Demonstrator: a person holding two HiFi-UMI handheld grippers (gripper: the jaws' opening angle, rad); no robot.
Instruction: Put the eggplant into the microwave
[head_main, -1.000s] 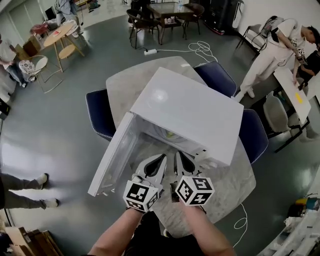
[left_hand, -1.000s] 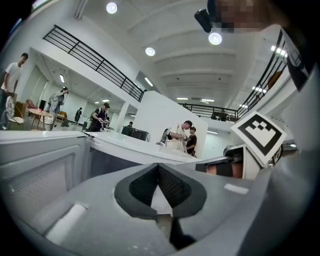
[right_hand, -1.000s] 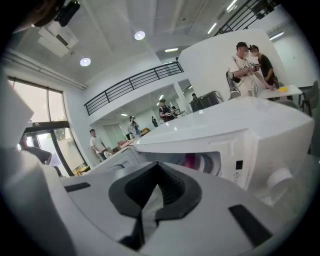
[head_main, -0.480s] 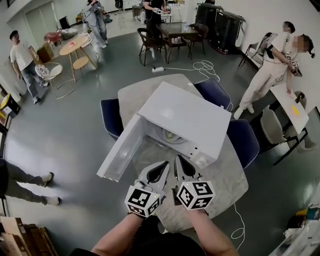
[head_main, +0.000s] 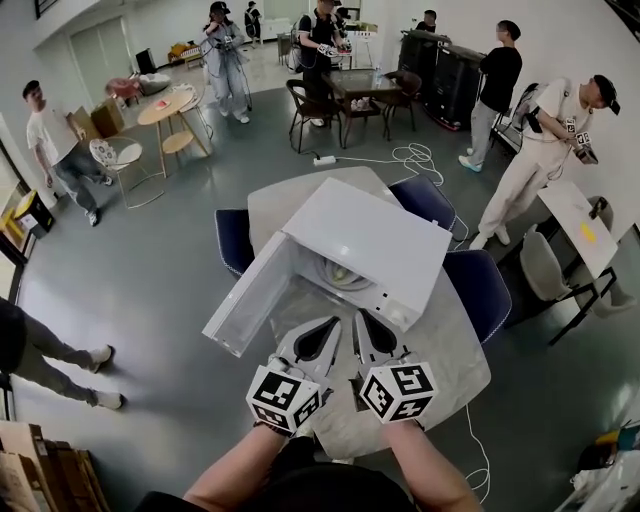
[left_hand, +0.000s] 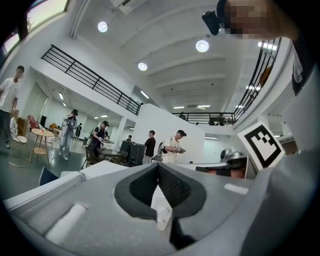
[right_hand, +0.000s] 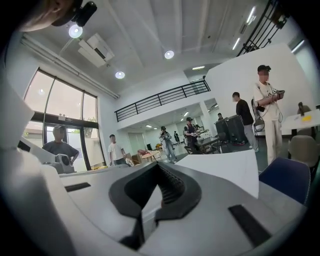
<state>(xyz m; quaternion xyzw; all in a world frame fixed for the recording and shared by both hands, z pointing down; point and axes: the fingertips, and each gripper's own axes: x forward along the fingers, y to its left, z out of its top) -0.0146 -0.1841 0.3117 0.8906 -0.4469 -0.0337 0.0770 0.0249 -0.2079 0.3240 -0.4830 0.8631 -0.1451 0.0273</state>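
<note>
Print in these views comes down to the black-and-white square markers on the two grippers' cubes, one on the left (head_main: 283, 395) and one on the right (head_main: 398, 390); they carry patterns, not words. On a round grey stone-patterned table (head_main: 455, 365) with dark blue padded chairs (head_main: 482, 290) around it stands a white box-shaped microwave (head_main: 385, 240), its white door (head_main: 250, 300) swung wide to the left. Deep in the cavity lies a pale round turntable (head_main: 343, 275) with a small yellow-green spot on it; whether that spot belongs to the eggplant cannot be told, and no view shows the eggplant clearly. Neither gripper has it. The left gripper (head_main: 333, 322) and the right gripper (head_main: 360, 316) hang side by side just in front of the open cavity, close together, tips aimed at the opening and apart from the microwave. In the left gripper view the left gripper's (left_hand: 158, 166) grey jaws meet at the tips with nothing between the ribbed dark pads. In the right gripper view the right gripper's (right_hand: 159, 166) jaws are likewise pressed together and empty. People stand about the hall beyond.
</note>
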